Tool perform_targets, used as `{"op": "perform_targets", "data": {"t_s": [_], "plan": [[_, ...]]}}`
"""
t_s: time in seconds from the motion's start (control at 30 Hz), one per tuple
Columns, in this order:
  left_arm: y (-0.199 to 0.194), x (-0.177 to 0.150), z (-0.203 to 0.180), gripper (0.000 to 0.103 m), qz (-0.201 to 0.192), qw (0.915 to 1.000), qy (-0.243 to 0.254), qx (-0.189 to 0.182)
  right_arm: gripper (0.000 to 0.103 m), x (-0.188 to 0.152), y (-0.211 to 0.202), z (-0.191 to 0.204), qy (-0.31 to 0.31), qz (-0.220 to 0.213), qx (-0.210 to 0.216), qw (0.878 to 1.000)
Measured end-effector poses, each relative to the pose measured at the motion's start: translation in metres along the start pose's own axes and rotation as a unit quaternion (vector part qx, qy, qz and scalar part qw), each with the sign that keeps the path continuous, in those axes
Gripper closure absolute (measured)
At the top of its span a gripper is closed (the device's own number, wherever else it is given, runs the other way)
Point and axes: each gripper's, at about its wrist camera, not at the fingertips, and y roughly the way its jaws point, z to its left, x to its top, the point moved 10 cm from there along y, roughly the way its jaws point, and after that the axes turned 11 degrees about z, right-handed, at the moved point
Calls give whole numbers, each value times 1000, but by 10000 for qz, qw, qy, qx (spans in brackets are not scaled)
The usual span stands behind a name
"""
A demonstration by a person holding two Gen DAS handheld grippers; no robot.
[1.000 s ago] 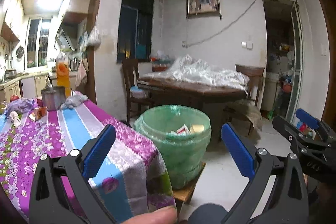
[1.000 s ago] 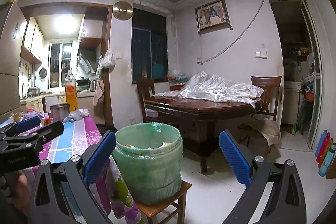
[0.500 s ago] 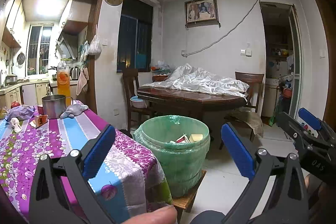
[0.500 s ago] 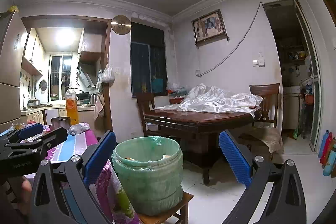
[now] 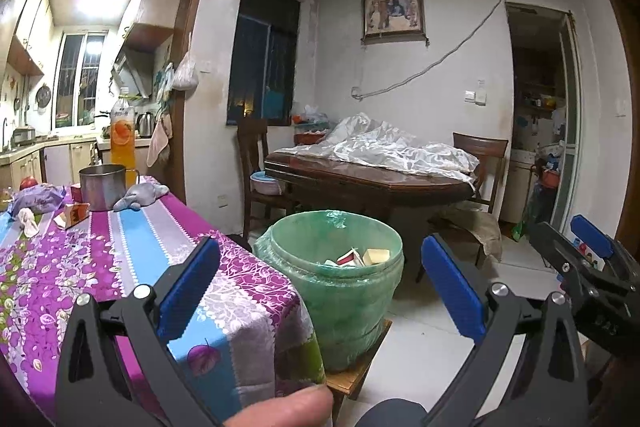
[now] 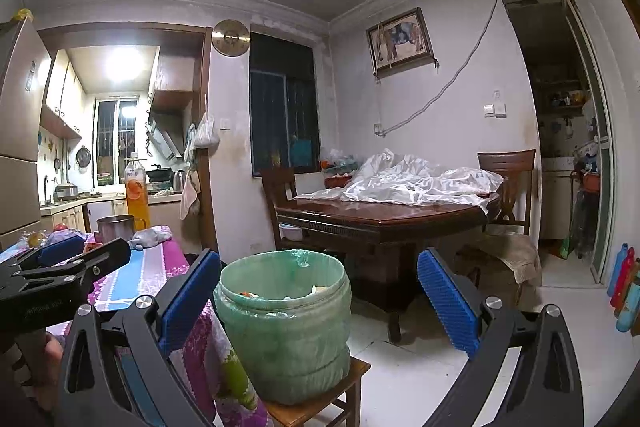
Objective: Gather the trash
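both my grippers, left gripper (image 5: 320, 291) and right gripper (image 6: 318, 301), gape empty. some scraps already sit in the green bin (image 5: 340, 291) straight ahead of them; a carton (image 5: 74, 215) and wrappers wait on the table (image 5: 120, 251), far left.

My left wrist camera looks forward over the table corner (image 5: 224, 291), down a little into the nearby green bin (image 5: 340, 291). My right wrist camera sits just to the right, facing the same way and more level. Both share the bin (image 6: 284, 327) and the dining table (image 6: 384, 223) behind it.
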Motion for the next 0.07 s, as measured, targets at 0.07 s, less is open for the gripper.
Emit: {"op": "perform_targets", "data": {"t_s": [0.07], "plan": [[0, 0, 1, 6, 10, 10000, 18, 9, 5, -1, 3, 1, -7, 29, 8, 10000]]}}
